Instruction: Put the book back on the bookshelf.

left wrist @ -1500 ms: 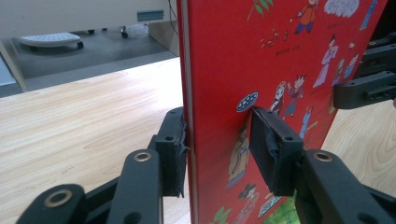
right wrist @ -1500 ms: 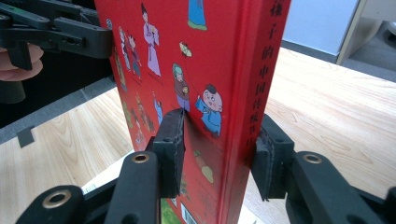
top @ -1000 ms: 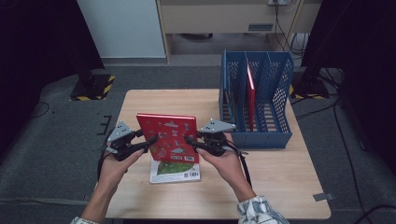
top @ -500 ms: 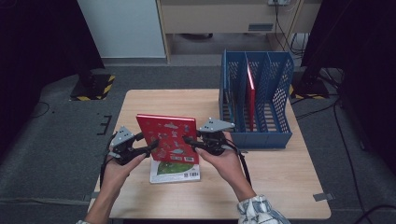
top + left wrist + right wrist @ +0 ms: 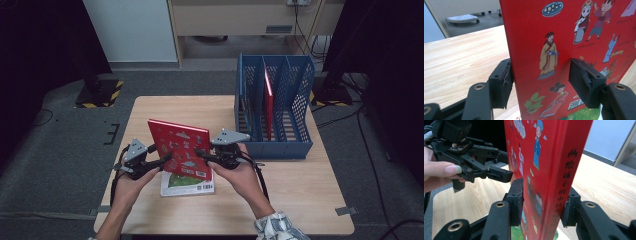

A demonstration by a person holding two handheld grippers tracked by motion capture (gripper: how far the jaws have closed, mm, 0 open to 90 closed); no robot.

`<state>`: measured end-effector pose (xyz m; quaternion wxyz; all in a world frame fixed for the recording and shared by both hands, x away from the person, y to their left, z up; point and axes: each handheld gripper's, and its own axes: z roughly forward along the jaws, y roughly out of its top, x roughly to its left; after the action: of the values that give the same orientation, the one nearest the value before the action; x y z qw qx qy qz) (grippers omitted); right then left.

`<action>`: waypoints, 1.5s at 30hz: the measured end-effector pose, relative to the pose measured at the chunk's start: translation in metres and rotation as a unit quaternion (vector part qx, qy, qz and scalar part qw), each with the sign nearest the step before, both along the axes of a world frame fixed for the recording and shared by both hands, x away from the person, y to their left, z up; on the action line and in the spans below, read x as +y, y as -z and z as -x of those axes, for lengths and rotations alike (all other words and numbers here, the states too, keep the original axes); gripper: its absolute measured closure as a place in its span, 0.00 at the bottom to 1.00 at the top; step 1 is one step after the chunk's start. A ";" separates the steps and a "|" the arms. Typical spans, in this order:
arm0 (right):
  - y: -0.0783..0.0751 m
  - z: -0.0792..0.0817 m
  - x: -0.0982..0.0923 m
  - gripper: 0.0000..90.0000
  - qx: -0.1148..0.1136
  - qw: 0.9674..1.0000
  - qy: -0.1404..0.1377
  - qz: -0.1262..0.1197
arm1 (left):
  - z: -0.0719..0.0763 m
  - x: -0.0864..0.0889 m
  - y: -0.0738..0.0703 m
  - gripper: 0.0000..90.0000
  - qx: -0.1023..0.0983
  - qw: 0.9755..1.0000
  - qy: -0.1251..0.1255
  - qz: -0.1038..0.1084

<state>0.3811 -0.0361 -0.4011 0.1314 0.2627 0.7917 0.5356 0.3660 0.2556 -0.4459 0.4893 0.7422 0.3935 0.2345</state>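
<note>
Low in the high view, two forearms come up from the bottom edge, each hand carrying a hand-held gripper. The left hand-held gripper (image 5: 162, 161) sits left of centre, and the right hand-held gripper (image 5: 202, 153) sits just right of it. Between them stands a red book (image 5: 180, 148), upright on its lower edge and tilted a little, in the middle of the frame.

In the right gripper view, the right hand-held gripper (image 5: 541, 202) is clamped on the red book (image 5: 549, 170) near its spine, one pad on the illustrated cover and the other on the far side. In the left gripper view, the left hand-held gripper (image 5: 541, 82) straddles the book's (image 5: 574, 37) free edge; its jaws have just been closing, with the book between them. The left pad lies against the back of the cover, while the right pad stands a little off the front, so the grip looks loose.

Under the red book, a second book with a green and white cover (image 5: 187, 184) lies flat on the wooden counter (image 5: 300, 190).

Farther back, toward the upper right of the high view, a blue file rack (image 5: 272, 107) stands on the counter with another red book (image 5: 269, 102) upright in its middle compartment.
</note>
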 end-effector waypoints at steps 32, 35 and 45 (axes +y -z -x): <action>-0.013 0.006 0.023 0.66 -0.015 1.000 -0.021 -0.015 | 0.005 -0.006 0.018 0.30 0.025 0.999 -0.005 -0.025; -0.016 0.005 0.027 0.67 -0.019 0.999 -0.023 -0.016 | 0.006 -0.007 0.025 0.30 0.033 0.999 -0.007 -0.029; -0.017 0.004 0.031 0.72 -0.022 0.999 -0.015 -0.018 | 0.000 -0.011 0.028 0.28 0.033 0.999 -0.009 -0.036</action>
<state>0.3773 -0.0055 -0.3837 0.1357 0.2413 0.7831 0.5569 0.3665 0.2444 -0.4738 0.4471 0.7629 0.4073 0.2285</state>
